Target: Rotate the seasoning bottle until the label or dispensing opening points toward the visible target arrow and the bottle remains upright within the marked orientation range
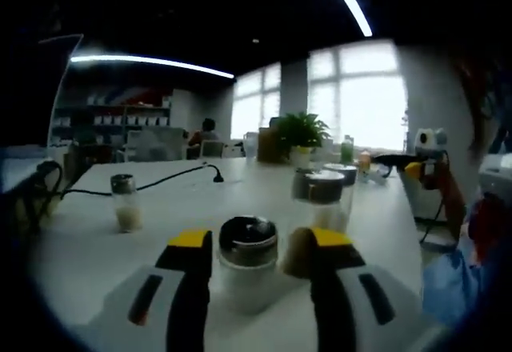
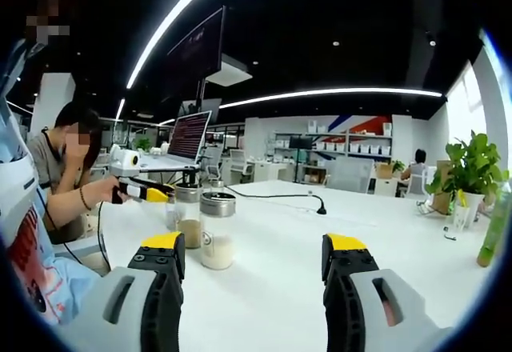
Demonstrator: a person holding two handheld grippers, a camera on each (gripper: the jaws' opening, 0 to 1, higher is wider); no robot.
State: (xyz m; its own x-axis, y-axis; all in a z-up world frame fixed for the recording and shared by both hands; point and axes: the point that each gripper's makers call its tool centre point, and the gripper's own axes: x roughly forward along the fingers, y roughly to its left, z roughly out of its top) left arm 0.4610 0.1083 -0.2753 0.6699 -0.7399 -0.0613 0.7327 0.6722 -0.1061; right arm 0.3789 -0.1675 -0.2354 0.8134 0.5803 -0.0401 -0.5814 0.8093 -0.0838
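White table (image 2: 264,232); potted plant (image 1: 302,134) at far edge; black cable (image 2: 276,196) across top; open laptop (image 2: 189,136); seated person (image 2: 68,168) alongside.

White table (image 1: 96,232), dark-capped bottle (image 1: 247,261) with pale contents, yellow-tipped black fingers (image 1: 193,238).

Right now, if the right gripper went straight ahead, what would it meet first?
Likely nothing soon. The right gripper is open, and bare table lies ahead between its jaws. The two bottles stand left of that line, though depth is hard to judge. Farther on lies a black cable.
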